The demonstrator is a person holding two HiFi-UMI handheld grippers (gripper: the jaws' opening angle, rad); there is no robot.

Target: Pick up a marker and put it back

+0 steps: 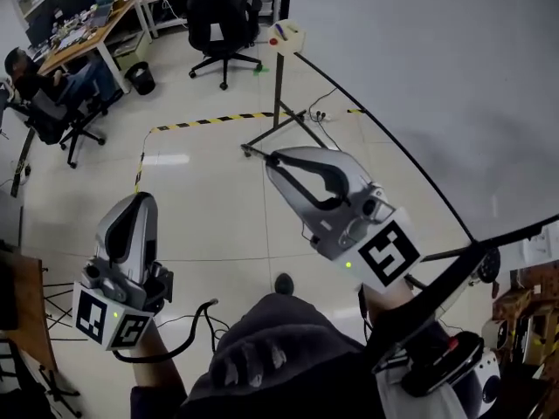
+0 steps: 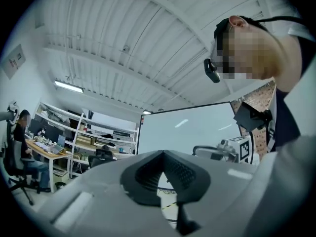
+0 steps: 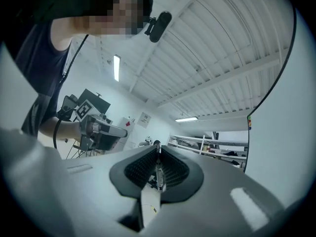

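I'm pinching a marker (image 3: 158, 175) in the right gripper (image 3: 158, 147) (label too small to read); the left gripper (image 2: 163, 152) is sitting closed, empty.

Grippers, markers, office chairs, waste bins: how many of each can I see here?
Grippers: 2, left gripper and right gripper
Markers: 1, the marker clamped in the right gripper
Office chairs: 2, empty chair, occupied chair
Waste bins: 1, waste bin
Total: 6

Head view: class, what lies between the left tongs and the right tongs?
Only bare tiled floor lies between the left tongs and the right tongs, as the head view shows.
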